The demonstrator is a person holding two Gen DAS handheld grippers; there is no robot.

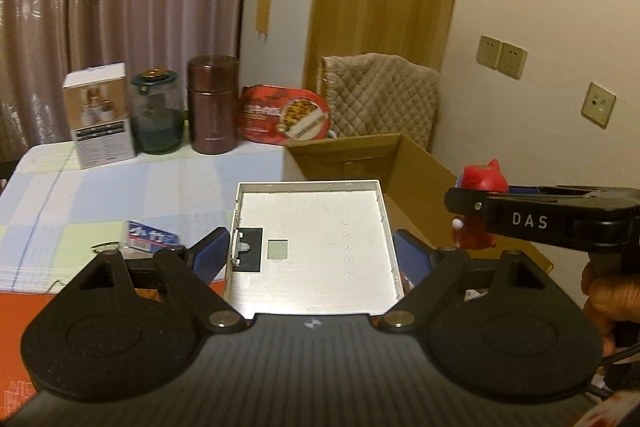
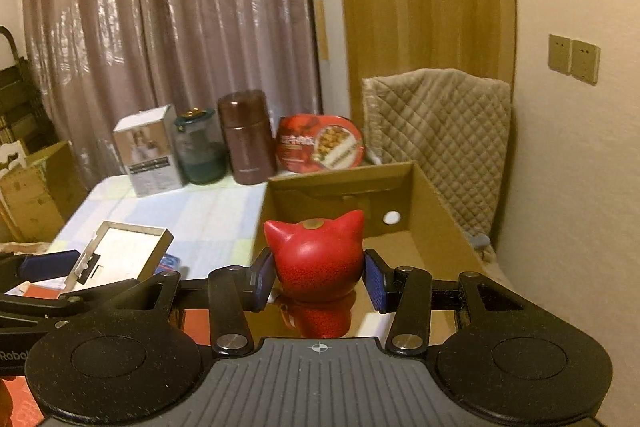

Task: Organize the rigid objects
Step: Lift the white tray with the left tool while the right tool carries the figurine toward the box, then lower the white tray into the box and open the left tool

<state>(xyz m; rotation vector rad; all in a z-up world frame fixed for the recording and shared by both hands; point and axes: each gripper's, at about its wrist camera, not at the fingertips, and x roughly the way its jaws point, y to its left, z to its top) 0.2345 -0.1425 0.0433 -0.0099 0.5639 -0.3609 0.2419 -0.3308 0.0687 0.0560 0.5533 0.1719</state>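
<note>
both grippers loaded up by the cardboard box (image 2: 420, 203)

left gripper (image 1: 310, 259) is spread wide, clamping the shallow white tray (image 1: 316, 227), nothing in it; right gripper (image 2: 318, 277) is pinching the red cat figurine (image 2: 316, 259) just in front of the box

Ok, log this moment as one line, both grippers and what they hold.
left gripper: shut on tray | right gripper: shut on red figurine | both near open box
</note>
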